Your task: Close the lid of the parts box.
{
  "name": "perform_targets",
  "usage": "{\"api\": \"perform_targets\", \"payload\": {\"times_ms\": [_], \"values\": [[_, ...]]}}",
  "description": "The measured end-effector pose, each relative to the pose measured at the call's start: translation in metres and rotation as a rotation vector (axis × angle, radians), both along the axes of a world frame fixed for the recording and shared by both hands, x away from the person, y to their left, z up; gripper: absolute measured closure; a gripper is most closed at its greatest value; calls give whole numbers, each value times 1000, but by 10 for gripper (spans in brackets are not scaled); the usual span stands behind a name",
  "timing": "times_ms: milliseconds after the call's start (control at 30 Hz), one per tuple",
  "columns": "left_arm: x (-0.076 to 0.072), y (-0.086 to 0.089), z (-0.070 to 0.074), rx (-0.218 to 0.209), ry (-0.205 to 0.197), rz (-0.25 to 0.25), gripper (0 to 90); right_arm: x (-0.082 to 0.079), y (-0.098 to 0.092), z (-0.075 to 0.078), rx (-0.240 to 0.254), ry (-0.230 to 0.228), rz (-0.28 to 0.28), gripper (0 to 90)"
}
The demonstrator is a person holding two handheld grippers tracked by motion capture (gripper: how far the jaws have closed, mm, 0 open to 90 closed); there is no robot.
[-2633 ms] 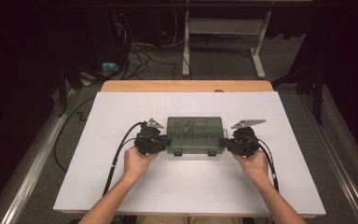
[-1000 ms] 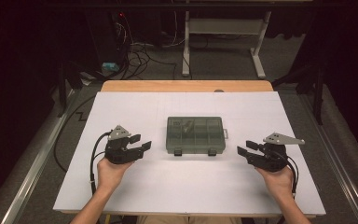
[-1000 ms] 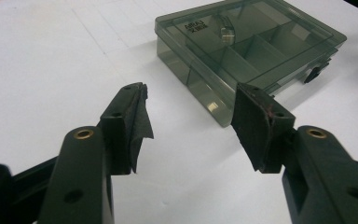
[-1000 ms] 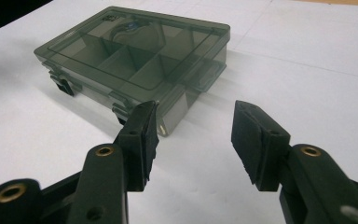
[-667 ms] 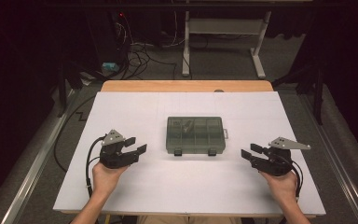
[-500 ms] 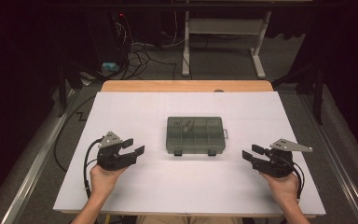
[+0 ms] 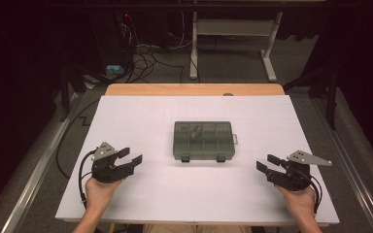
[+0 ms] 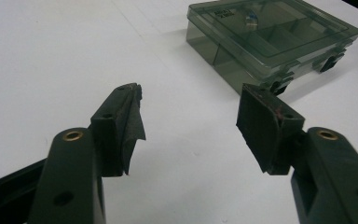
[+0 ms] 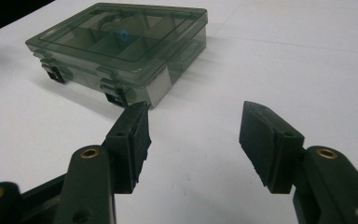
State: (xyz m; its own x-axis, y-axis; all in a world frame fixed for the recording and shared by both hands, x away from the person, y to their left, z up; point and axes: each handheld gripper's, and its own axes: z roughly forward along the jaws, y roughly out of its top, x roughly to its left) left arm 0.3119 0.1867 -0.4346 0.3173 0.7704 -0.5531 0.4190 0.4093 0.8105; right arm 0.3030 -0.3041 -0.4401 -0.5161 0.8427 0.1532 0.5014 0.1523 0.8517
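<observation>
Sits shut at mid-table, the box, with two latches on its near edge; looks light, stiff, smooth, likely slippery; best pinched at the short ends. Left of the box, left gripper spread, empty; right of the box, right gripper likewise.

I note the compartment box lying at the middle of the white table, its two latches on the side facing me. My left gripper sits near the table's front left, my right gripper near its front right, both well apart from the box, which lies between them and farther back
</observation>
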Motion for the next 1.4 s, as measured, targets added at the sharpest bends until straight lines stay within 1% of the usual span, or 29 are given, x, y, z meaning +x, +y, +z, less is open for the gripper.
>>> {"api": "perform_targets", "payload": {"times_ms": [67, 100, 200, 267, 300, 333, 500, 567, 667, 700, 867, 900, 933, 1133, 1300, 1400], "values": [[-1, 2, -1, -1, -2, 3, 397, -2, -2, -1, 3, -2, -5, 420], [-2, 2, -1, -8, -2, 8, 395, -3, -2, -2, 4, -4, -10, 417], [-4, 5, -2, -1, -8, 9, 392, -5, -4, -4, 6, -6, -13, 412], [-4, 6, -3, -3, -11, 12, 388, -7, -6, -6, 5, -8, -15, 408], [-5, 7, -3, -10, -11, 17, 386, -7, -6, -7, 5, -6, -20, 406], [-5, 8, -4, -3, -13, 13, 384, -8, -8, -8, 6, -8, -21, 404], [-8, 12, -7, -15, -19, 26, 378, -12, -13, -9, 15, -14, -32, 392], [-8, 15, -8, -11, -15, 29, 376, -14, -14, -10, 14, -16, -37, 387], [-9, 18, -9, -21, -16, 40, 371, -16, -17, -12, 16, -16, -45, 381], [-9, 19, -10, -15, -13, 39, 370, -17, -18, -13, 16, -17, -47, 379], [-11, 23, -13, -27, -14, 52, 362, -21, -23, -15, 21, -26, -63, 368], [-11, 25, -13, -23, -12, 52, 362, -21, -24, -15, 22, -26, -64, 366], [-11, 25, -14, -32, -14, 58, 361, -22, -25, -16, 23, -27, -66, 364], [-14, 33, -16, -48, -16, 81, 355, -28, -31, -19, 26, -38, -85, 353], [-16, 39, -19, -52, -12, 94, 353, -31, -35, -21, 32, -38, -101, 345], [-17, 42, -21, -56, -7, 104, 352, -33, -37, -23, 26, -40, -101, 337]]}}
